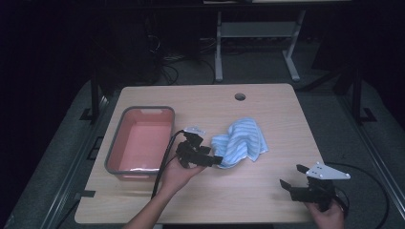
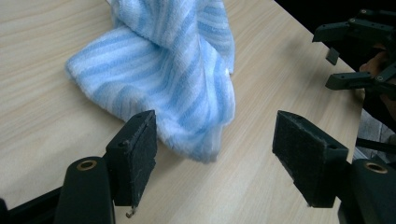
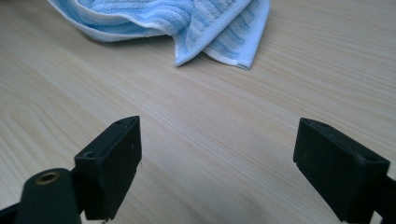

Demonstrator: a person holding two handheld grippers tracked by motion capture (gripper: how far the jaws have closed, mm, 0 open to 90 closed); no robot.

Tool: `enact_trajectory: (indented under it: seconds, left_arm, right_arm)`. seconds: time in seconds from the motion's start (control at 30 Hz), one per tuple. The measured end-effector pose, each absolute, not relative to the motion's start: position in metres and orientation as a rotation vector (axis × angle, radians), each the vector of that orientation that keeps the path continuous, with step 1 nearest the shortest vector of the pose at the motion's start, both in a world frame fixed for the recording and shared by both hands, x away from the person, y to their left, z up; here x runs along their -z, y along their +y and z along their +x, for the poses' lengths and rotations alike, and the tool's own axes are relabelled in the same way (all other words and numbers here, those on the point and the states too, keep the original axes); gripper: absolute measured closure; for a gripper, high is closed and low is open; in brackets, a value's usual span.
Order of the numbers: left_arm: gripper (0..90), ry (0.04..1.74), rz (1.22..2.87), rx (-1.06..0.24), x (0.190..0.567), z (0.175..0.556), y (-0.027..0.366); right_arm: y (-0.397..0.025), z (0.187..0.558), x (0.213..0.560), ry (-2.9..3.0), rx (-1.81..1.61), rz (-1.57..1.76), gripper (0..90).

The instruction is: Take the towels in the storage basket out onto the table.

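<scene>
A crumpled blue-and-white striped towel [image 1: 241, 141] lies near the middle of the wooden table [image 1: 267, 105]. My left gripper [image 1: 216, 161] is open at the towel's near left corner. In the left gripper view the towel [image 2: 173, 79] has a fold hanging between the spread jaws, and nothing is clamped. My right gripper [image 1: 292, 175] stands open near the table's front right, apart from the towel. In the right gripper view the towel's hemmed edge [image 3: 219, 37] lies well ahead of the gripper [image 3: 217, 154], with bare wood between.
A grey tub with a pink inside [image 1: 114, 143] stands on the left of the table, beside my left hand. A round cable hole [image 1: 239, 97] is at the back. Cables trail from both grippers. The table's right edge is near my right gripper.
</scene>
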State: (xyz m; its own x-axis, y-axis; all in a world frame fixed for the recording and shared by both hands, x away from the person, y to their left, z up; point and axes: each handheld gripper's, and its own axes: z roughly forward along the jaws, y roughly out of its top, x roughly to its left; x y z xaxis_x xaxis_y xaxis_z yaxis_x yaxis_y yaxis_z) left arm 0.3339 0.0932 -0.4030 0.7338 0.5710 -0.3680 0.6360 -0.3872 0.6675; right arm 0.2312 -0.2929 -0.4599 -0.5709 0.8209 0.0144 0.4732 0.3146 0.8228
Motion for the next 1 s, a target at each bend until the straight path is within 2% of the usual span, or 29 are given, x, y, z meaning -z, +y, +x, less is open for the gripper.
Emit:
enact_trajectory:
  seconds: [1.0]
  left_arm:
    - [29.2,0.872,2.113,0.087,0.427,0.284,0.115]
  right_arm:
    - [-0.291,0.229,0.461,2.184,-1.133,1.152,14.8]
